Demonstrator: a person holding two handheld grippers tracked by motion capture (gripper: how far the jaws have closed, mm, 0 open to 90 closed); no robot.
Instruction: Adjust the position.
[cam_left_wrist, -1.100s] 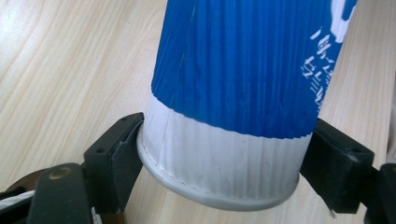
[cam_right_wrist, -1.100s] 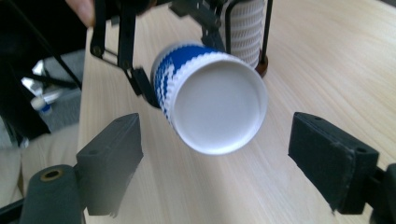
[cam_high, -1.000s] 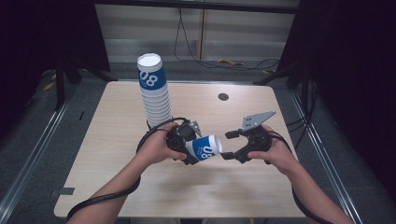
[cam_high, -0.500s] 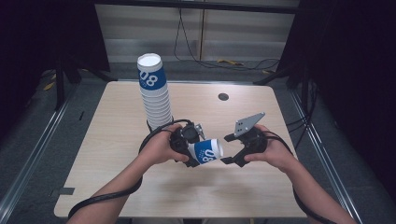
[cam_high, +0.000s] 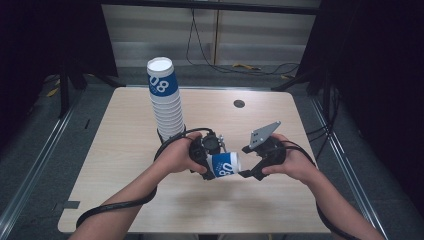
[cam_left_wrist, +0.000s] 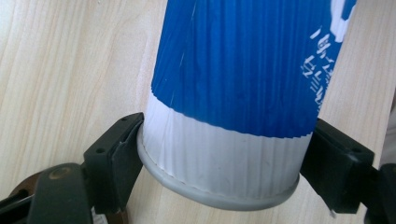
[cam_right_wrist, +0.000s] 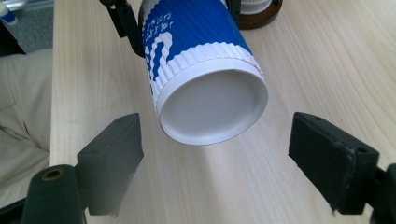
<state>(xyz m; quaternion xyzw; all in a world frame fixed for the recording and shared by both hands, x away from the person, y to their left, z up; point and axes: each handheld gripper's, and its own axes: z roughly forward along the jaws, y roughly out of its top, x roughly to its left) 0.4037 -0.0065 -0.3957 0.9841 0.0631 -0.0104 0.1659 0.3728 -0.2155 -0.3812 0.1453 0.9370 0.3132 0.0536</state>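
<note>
1. Your left gripper (cam_high: 207, 157) is clamped on a cup (cam_high: 224, 164), jaws pressed against both sides of the white band near the rolled rim (cam_left_wrist: 219, 198). The cup lies roughly level over the table (cam_high: 125, 190), near the front middle, base pointing at your right hand.
2. Your right gripper (cam_high: 248, 161) stands just off the cup's base (cam_right_wrist: 212, 105). Its jaws are wide, one on each side of the base, clear of it. Nothing is in that gripper; the jaws have just eased in slightly.
3. The stack (cam_high: 167, 107) stands upright behind your left hand, near the table's left-middle. A dark hole (cam_high: 239, 103) sits farther back, well apart.
4. Handling, by judgement: the cup is paper, very light and easy to crush. The wall is ribbed, so the pads should bite well and slipping looks unlikely. The danger is squeeze, not weight.
5. Stiffest places are the rolled rim and the base ring. The mid-wall will dent first.
6. If the right gripper is to take it, close on the white band by the base, across the full width, gently. Stop as soon as the pads seat.
7. Whether more than one cup is nested here, the pictures cannot settle. If two, pulling base from rim should part them; hold both ends square to avoid buckling.
</note>
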